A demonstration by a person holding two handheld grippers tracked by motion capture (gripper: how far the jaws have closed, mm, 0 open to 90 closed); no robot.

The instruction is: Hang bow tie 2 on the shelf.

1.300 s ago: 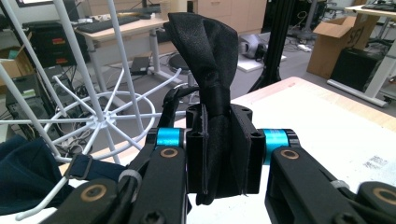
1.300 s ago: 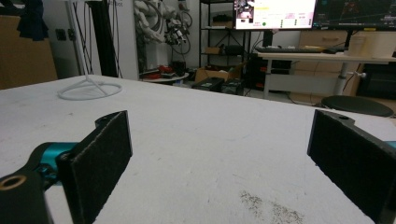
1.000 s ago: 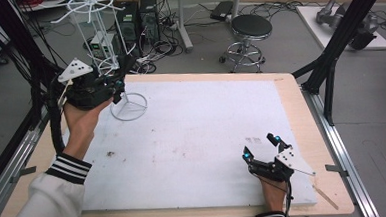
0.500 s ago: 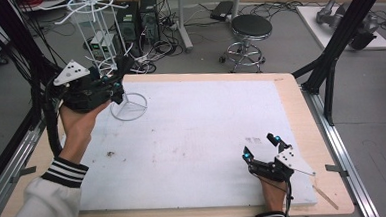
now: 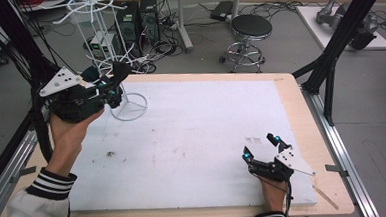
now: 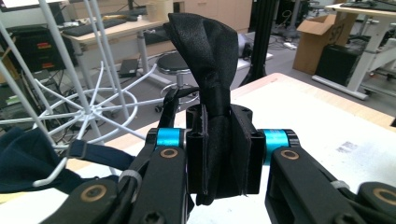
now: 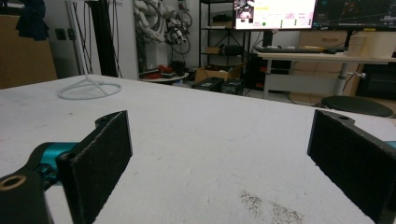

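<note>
the left gripper (image 6: 218, 154) is clenched on a black bow tie (image 6: 212, 56), held raised at the far left of the bench (image 5: 290, 91) beside the white wire rack (image 5: 109, 53). the right gripper (image 5: 263, 147) rests near right on the bench, jaws wide and holding nothing. the left gripper view shows a dark blue cloth (image 6: 23, 161) hanging on the rack.

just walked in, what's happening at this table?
A person is working with two handheld grippers. The left gripper is shut on a black bow tie, held up beside the white wire rack at the table's far left corner. A dark blue fabric piece already hangs on one of the rack's arms. The right gripper rests on the white mat near the front right, fingers open and holding nothing.
</note>
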